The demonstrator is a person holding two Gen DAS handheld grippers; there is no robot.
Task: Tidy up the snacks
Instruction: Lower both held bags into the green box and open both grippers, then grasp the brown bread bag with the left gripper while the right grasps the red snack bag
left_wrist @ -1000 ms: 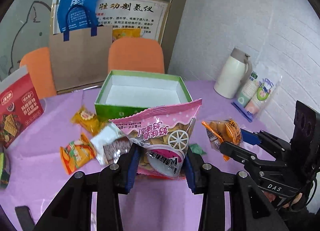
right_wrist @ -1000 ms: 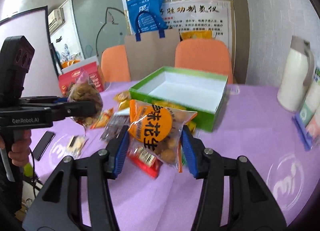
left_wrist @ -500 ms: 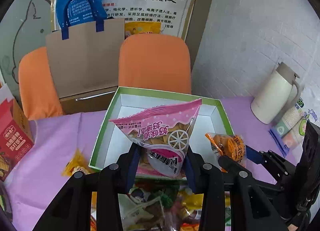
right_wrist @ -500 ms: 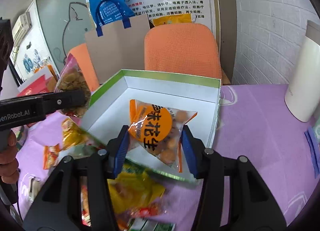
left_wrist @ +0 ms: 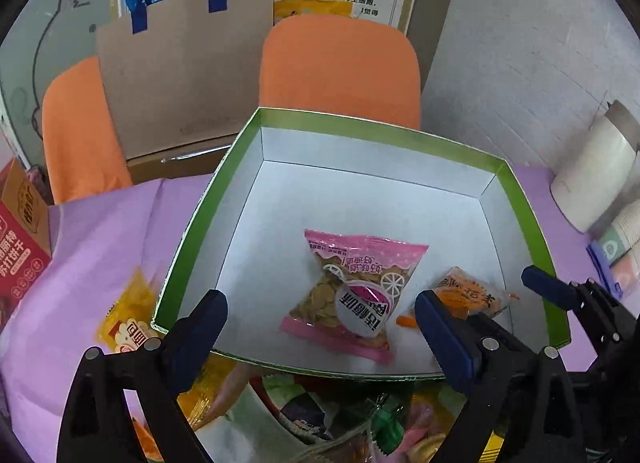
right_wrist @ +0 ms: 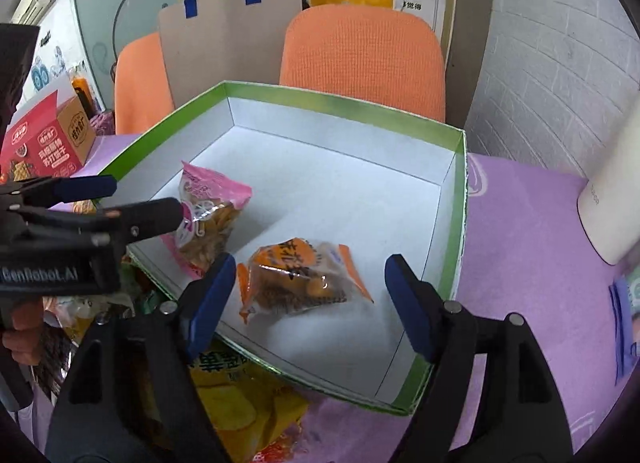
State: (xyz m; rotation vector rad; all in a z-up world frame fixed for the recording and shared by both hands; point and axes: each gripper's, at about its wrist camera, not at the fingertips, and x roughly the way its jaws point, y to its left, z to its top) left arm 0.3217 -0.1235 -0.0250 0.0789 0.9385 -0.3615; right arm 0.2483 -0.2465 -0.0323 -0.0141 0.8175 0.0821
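Left wrist view looks down into a green box point(left_wrist: 244, 135) with a white floor, and every place below is given relative to that box. The left gripper point(left_wrist: 320, 323) hangs over its near edge with jaws spread wide and nothing between them. A pink snack packet point(left_wrist: 352, 295) lies flat on the box floor, toward the near side, free of the blue pads. Just to its right on the same floor lies an orange snack packet point(left_wrist: 468, 295), partly hidden by the pad. The right gripper point(left_wrist: 536, 295) shows at the box's right edge, its fingers parted. In the right wrist view, the right gripper point(right_wrist: 308, 303) is likewise released, its jaws standing wide on either side of the orange snack packet point(right_wrist: 296, 275) without touching it. The pink snack packet point(right_wrist: 212, 215) rests near the box's left wall point(right_wrist: 160, 131), beside the left gripper point(right_wrist: 140, 199). Outside the box, loose snacks point(right_wrist: 236, 395) lie piled against its near wall on the purple tablecloth point(right_wrist: 520, 247). A red carton point(right_wrist: 40, 143) stands left of the box, an orange chair point(right_wrist: 360, 59) behind it, and a white thermos point(left_wrist: 592, 179) to its right.
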